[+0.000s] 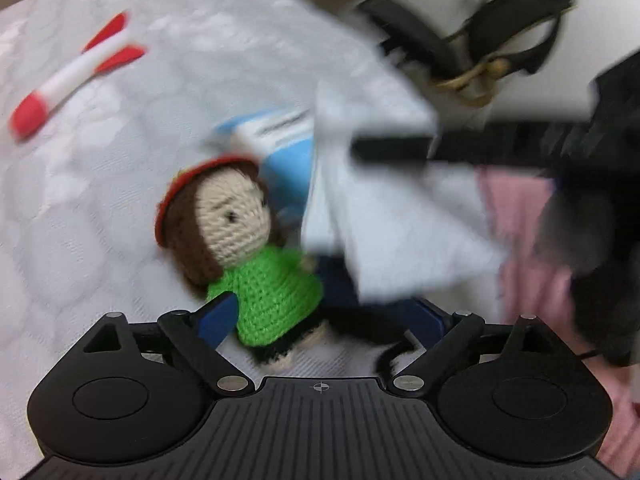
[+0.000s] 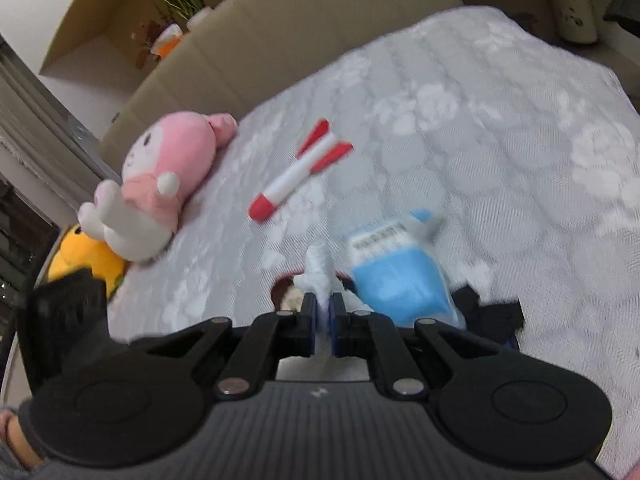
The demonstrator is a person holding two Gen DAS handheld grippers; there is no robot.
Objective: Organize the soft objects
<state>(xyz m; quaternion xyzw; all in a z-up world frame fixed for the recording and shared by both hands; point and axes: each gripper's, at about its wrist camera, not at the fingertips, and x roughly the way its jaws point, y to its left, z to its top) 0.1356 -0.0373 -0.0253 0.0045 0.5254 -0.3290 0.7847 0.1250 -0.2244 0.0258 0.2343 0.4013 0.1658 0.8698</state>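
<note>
The left hand-held gripper [image 1: 320, 316] stands wide open over the bed [image 1: 100, 200], its blue pads spread to either side of a crocheted doll [image 1: 248, 248]. The left pad lies against the doll's green dress, but the pads do not press on it; the doll lies loose on the quilted white bed cover, red hat toward the headboard, dark feet toward the gripper.

The right hand-held gripper [image 2: 324, 316] is closed tight, nipping a fold of white cloth [image 2: 320, 268] between its blue pads. From the left wrist view that cloth [image 1: 380, 220] hangs in a blurred sheet just right of the doll, partly covering a blue-and-white soft pack [image 1: 280, 148] that lies behind the doll's head. In the right wrist view the same pack [image 2: 396, 276] sits just right of the pinched cloth, with a barcode label on its upper end.

Further up the bed lies a red-and-white toy rocket [image 2: 300, 172], well apart from the doll. A pink plush rabbit [image 2: 160, 176] leans at the bed's left edge against the beige headboard [image 2: 280, 40], and a yellow plush [image 2: 84, 260] sits just below it. Black straps [image 1: 480, 48] lie beyond the bed's corner in the left wrist view.
</note>
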